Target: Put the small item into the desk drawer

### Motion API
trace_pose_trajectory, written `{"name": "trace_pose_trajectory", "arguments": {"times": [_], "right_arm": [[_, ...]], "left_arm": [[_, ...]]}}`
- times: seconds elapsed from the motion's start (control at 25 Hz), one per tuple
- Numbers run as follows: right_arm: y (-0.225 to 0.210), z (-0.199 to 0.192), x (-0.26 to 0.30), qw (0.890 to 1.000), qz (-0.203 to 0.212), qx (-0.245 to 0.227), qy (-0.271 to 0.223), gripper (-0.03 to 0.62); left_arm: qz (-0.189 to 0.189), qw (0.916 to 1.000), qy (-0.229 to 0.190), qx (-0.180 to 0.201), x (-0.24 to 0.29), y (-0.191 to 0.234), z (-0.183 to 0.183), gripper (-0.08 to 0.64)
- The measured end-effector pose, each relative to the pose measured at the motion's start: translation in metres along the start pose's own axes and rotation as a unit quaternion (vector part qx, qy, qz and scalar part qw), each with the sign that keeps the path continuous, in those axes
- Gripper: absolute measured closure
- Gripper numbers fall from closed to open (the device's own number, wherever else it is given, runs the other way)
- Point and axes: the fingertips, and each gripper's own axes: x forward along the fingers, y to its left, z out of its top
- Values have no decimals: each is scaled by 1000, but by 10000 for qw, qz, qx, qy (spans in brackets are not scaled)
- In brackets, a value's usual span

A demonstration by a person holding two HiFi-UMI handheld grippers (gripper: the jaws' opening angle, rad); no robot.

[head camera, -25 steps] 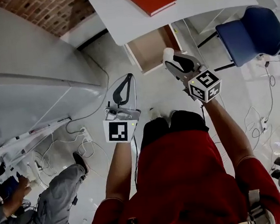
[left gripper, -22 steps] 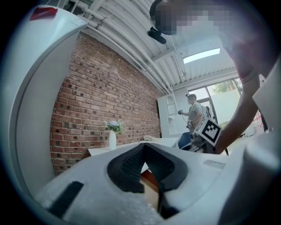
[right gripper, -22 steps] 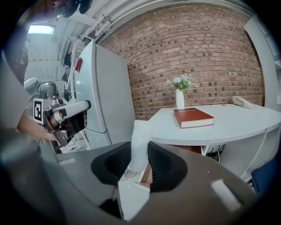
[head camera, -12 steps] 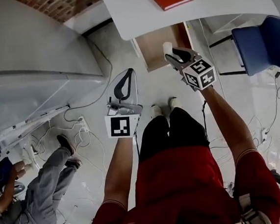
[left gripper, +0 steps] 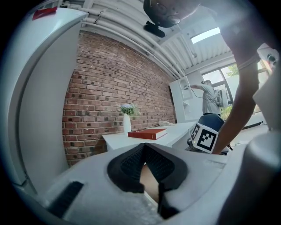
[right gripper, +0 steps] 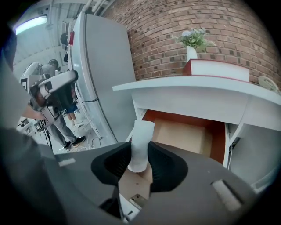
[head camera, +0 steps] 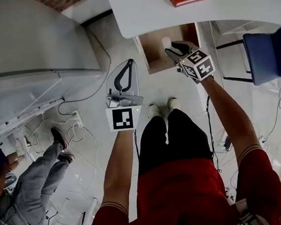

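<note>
Upright white roll [right gripper: 141,143], open wooden drawer [right gripper: 184,134]

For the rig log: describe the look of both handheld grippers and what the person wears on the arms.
The left gripper and right gripper are pale grey, tapering shells with black ribbed jaw pads. Each carries a white cube with black square markers at its rear. The person wears a red short-sleeved shirt whose sleeve hems have a pale trim.
</note>
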Motion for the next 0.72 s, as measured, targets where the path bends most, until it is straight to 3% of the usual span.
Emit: {"name": "trace_pose_trajectory", "arguments": {"times": [0.36,0.72], "right_arm": [[-28,-28,57,9964,386,-260,706,460],[-54,-55,89,9923,459,297,1108,457]], "left_arm": [[177,9997,107,-105,33,3,-29,554],[369,9985,307,-249,41,1,-47,554]]}}
